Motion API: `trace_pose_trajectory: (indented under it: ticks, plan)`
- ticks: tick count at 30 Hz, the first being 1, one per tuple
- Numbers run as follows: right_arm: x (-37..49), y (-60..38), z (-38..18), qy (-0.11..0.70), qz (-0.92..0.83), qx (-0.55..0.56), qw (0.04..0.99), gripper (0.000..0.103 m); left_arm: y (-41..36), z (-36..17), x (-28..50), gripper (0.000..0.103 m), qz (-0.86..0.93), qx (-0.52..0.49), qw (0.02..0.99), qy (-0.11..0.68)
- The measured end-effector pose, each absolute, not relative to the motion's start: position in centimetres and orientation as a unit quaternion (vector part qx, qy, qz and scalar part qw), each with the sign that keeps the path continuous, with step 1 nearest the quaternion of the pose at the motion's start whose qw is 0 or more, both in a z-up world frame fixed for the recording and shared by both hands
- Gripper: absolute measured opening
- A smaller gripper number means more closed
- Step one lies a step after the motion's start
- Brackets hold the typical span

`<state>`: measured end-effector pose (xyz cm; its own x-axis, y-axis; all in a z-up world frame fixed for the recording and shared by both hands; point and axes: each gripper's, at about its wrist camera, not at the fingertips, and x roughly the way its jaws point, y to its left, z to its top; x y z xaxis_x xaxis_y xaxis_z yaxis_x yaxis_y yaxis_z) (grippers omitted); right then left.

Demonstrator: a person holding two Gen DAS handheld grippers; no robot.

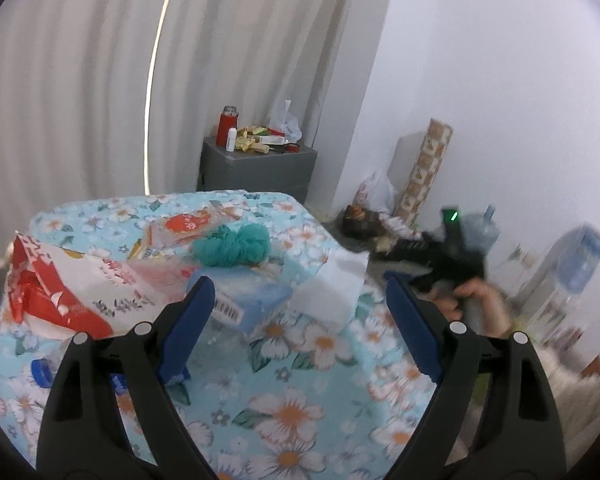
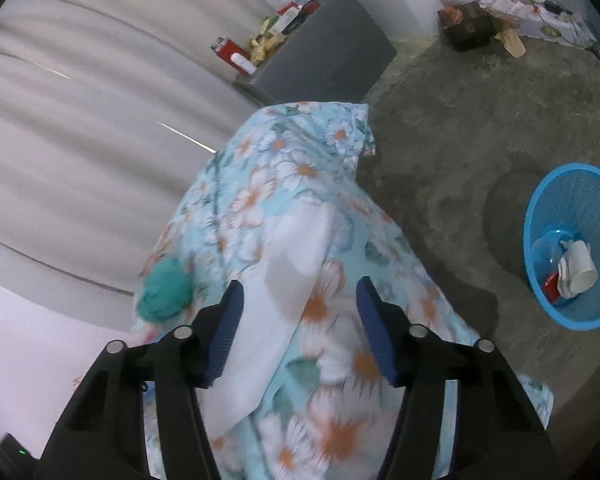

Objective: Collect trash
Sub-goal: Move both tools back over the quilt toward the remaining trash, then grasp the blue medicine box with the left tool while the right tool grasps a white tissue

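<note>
Hovering over white tissue (image 2: 284, 280) — right gripper (image 2: 300, 320), jaws apart.

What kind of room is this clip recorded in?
Most likely a plain room in a home, used for living and storage: a table under a floral cloth, a grey cabinet by a curtain, water jugs and a blue bin on bare concrete floor.

Floral cloth (image 1: 300, 400) soft, matt. Snack bag (image 1: 80, 292) glossy plastic. Yarn (image 1: 232, 246) fuzzy. Basket (image 2: 572, 312) plastic mesh. Floor (image 2: 480, 120) rough concrete.
</note>
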<state>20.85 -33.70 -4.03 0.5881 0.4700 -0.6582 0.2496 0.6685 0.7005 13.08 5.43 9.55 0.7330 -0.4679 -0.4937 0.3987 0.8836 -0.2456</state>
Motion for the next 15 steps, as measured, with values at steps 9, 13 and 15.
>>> trace_pose_trajectory:
  ticks: [9, 13, 15]
  plan:
    - [22.8, -32.9, -6.1, 0.451, 0.060, 0.368, 0.810, 0.028, 4.9, 6.7, 13.7, 0.083, -0.222, -0.075, 0.920, 0.315]
    - [21.7, -34.3, -6.1, 0.444, 0.078, 0.389, 0.803, 0.005, 4.8, 5.6, 13.5, 0.083, -0.213, -0.068, 0.920, 0.321]
    - [20.8, -34.6, -5.5, 0.434, 0.088, 0.394, 0.805, 0.004, 4.7, 5.3, 13.8, 0.083, -0.212, -0.056, 0.920, 0.324]
